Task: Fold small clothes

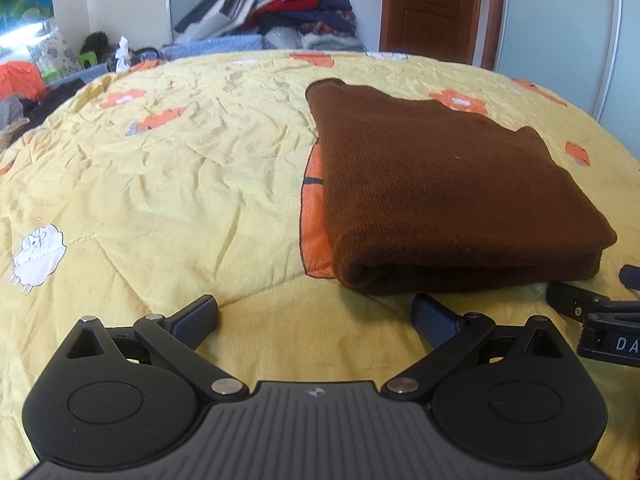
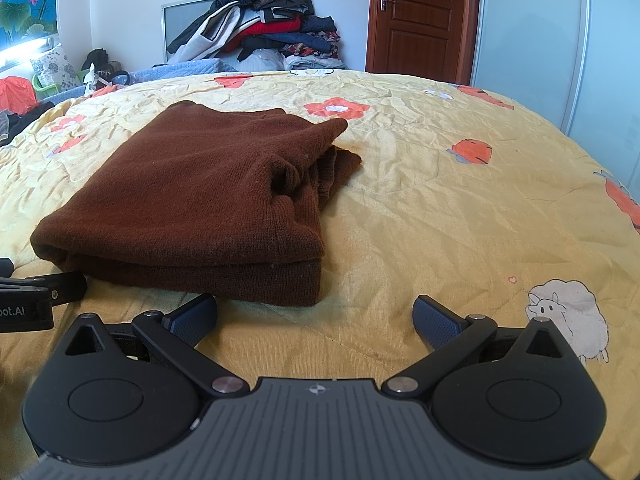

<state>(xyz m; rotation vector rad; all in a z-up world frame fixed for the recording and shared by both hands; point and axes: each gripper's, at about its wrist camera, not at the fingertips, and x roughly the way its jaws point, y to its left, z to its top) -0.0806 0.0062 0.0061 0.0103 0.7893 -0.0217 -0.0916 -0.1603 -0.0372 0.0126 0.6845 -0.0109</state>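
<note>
A brown knitted garment lies folded into a thick rectangle on the yellow bedspread. It also shows in the right wrist view, with a bunched fold at its right side. My left gripper is open and empty, just in front of the garment's near left corner. My right gripper is open and empty, just in front of the garment's near right corner. Each gripper shows at the edge of the other's view, the right one and the left one.
A heap of clothes is piled against the far wall beyond the bed. A brown door and a pale wardrobe stand at the back right. More clothes and an orange bag lie off the bed's left side.
</note>
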